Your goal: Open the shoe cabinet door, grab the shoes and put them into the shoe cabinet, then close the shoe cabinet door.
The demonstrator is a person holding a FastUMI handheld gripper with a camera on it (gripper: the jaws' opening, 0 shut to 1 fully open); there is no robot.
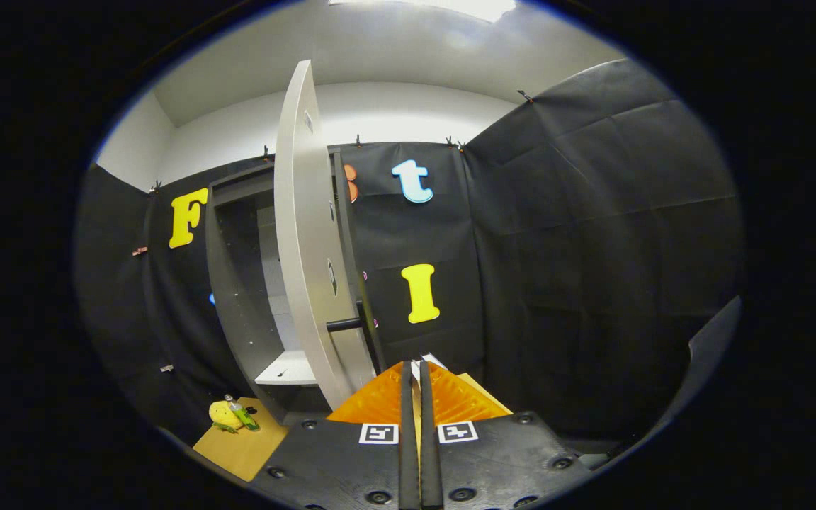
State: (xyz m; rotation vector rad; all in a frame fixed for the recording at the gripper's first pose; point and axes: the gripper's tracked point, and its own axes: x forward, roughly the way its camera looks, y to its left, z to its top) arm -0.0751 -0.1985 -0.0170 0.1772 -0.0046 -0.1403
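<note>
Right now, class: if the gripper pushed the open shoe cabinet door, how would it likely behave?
The shoe cabinet door looks like a flat rigid panel, so it should stay stiff. It stands ajar, so a push would probably swing it. Its bar handle looks easy to catch. The gripper has its fingers nearly together, holding nothing.

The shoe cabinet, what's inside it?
Through the open door, the shoe cabinet shows a pale shelf and dark walls, no shoes. The door covers its right part. The tool is shut, holding nothing.
</note>
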